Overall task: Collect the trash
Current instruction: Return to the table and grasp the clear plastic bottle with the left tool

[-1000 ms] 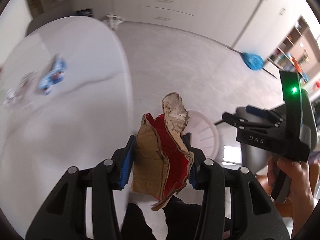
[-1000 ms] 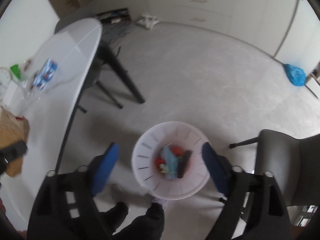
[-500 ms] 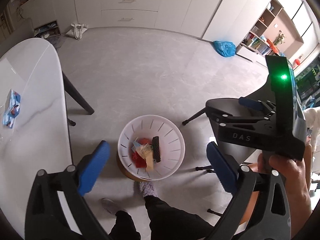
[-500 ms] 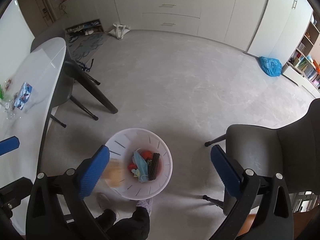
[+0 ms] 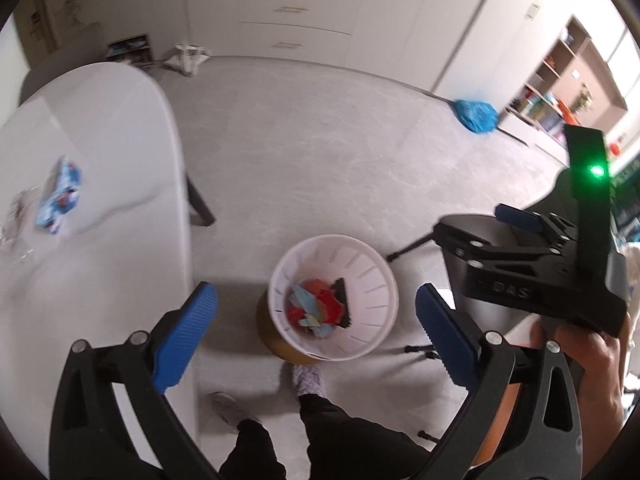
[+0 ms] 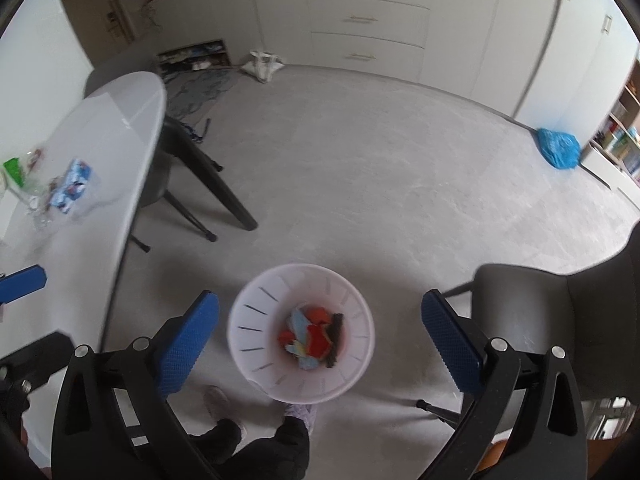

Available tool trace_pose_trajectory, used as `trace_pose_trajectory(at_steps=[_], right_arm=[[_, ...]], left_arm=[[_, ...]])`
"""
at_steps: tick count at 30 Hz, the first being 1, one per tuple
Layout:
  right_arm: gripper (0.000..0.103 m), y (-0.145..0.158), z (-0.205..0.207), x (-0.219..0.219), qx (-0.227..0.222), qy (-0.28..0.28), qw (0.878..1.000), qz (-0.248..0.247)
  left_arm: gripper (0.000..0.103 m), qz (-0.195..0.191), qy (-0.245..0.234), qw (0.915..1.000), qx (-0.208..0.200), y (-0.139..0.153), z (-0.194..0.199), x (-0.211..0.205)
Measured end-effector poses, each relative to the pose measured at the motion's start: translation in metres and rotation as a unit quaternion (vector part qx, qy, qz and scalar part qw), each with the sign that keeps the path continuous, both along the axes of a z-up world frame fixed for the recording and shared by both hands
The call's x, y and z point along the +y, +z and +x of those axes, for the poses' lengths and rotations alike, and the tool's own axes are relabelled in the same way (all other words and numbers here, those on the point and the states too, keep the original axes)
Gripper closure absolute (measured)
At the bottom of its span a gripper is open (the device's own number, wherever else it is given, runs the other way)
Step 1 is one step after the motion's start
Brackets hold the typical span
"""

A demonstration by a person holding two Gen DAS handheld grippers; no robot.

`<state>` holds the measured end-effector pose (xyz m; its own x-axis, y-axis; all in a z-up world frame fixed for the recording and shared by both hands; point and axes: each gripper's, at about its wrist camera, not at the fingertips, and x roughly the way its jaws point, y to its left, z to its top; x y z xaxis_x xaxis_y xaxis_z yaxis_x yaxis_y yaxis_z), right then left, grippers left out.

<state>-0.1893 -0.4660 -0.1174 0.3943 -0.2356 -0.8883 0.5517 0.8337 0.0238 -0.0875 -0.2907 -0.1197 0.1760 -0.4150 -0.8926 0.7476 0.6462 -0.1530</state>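
Note:
A white slotted waste basket (image 5: 376, 276) stands on the floor beside the table, with red, blue and black scraps (image 5: 320, 310) in it. It also shows in the right wrist view (image 6: 256, 320). My left gripper (image 5: 316, 326) is open and empty, above the basket. My right gripper (image 6: 320, 336) is open and empty, also above it, and shows at the right of the left wrist view (image 5: 520, 248). A blue and white wrapper (image 5: 60, 190) and clear plastic trash (image 5: 18, 216) lie on the white table (image 5: 100, 128); the wrapper also shows in the right wrist view (image 6: 72, 190).
A grey chair (image 6: 560, 320) stands right of the basket. The person's legs and feet (image 5: 308, 376) are below it. A blue bag (image 6: 558, 152) lies on the floor by the cupboards. A second chair (image 6: 168, 184) is tucked under the table.
My left gripper held a torn red and brown cardboard piece over the table edge, then opened above the basket. The cardboard is gone from my fingers. Both views have shifted slightly since.

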Motion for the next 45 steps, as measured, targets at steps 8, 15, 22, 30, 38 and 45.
trace_pose_trajectory(at_steps=[8,15,22,30,38,45], right_arm=[[0.003,0.014,0.058,0.058,-0.027,0.081,0.996,0.014],[0.003,0.015,0.125,0.121,-0.037,0.158,0.986,0.032],[0.003,0.017,0.2,0.166,-0.045,0.227,0.972,0.04],[0.003,0.004,0.275,0.187,-0.04,0.269,0.96,0.059],[0.003,-0.017,0.324,0.188,-0.034,0.267,0.958,0.096],[0.003,-0.031,0.342,0.192,-0.021,0.265,0.957,0.113]], left_arm=[[0.008,-0.004,0.139,0.9903,-0.001,0.012,0.069,0.088],[0.008,-0.002,0.288,0.9575,0.006,0.02,0.137,0.17],[0.008,-0.022,0.474,0.8772,0.076,-0.001,0.216,0.246],[0.008,-0.049,0.622,0.7682,0.143,-0.05,0.272,0.295],[0.008,-0.046,0.71,0.6739,0.197,-0.097,0.295,0.318],[0.031,-0.051,0.725,0.6503,0.222,-0.116,0.29,0.319]])
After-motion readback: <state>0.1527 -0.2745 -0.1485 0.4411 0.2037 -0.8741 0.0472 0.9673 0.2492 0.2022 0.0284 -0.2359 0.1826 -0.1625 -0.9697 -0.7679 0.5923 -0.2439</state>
